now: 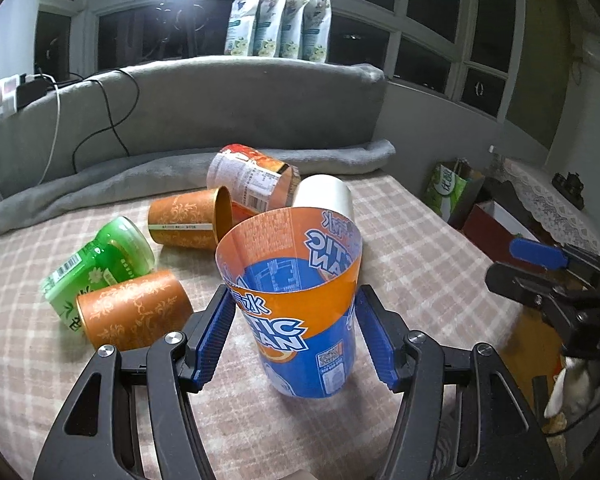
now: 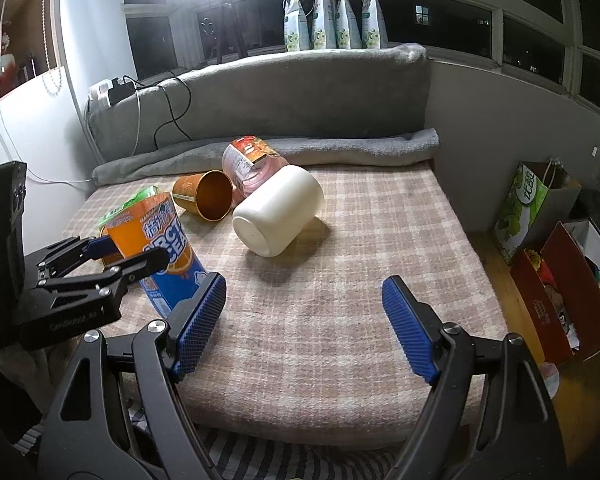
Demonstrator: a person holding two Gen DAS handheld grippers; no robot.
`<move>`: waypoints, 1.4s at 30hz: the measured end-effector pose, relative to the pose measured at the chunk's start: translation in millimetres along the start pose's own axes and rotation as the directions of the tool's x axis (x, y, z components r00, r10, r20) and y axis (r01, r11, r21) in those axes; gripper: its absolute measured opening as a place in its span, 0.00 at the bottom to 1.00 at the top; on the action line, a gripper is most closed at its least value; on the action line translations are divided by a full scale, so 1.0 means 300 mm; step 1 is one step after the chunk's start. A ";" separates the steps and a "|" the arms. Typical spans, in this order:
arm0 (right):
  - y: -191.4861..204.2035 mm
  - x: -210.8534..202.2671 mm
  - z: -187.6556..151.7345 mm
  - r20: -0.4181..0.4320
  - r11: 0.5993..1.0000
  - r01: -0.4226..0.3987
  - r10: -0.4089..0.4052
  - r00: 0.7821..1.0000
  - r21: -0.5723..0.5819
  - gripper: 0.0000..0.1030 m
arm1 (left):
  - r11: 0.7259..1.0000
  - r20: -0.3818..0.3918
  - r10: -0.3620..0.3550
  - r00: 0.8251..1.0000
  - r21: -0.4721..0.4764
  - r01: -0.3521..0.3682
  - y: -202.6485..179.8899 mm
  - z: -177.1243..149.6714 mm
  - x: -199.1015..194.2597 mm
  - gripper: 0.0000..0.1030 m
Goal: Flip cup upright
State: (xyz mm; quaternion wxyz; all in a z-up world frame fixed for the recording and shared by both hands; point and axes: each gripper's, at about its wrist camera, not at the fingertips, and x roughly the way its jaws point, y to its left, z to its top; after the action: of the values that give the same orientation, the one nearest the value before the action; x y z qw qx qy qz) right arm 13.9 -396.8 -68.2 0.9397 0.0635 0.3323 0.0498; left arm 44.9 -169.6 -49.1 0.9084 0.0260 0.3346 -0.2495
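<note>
A blue and orange cup (image 1: 300,304) stands upright on the checked blanket, mouth up, between the blue pads of my left gripper (image 1: 296,336). The pads sit just beside its walls with small gaps, so the gripper is open. The cup (image 2: 160,252) and my left gripper (image 2: 116,256) also show at the left of the right wrist view. My right gripper (image 2: 304,320) is open and empty over the blanket's front part; it shows in the left wrist view (image 1: 548,272) at the right edge.
Several cups lie on their sides: a white one (image 2: 278,216), two orange ones (image 1: 188,220) (image 1: 134,310), a green one (image 1: 100,264) and a red-labelled one (image 1: 252,178). A grey cushion (image 1: 220,108) backs the bed. Bags and boxes (image 2: 556,272) stand on the floor at right.
</note>
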 end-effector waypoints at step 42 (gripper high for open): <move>0.065 -0.102 0.019 0.225 0.998 0.010 -0.022 0.974 0.057 0.99 | 0.966 0.342 0.257 0.904 -0.116 -0.231 0.142 -0.056 -0.398 0.77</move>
State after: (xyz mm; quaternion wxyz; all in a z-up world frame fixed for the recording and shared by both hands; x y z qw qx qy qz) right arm -7.2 -382.3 -42.0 0.9696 0.0922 0.2253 0.0255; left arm -22.8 -76.6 7.1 0.9781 -0.0107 0.1685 -0.1221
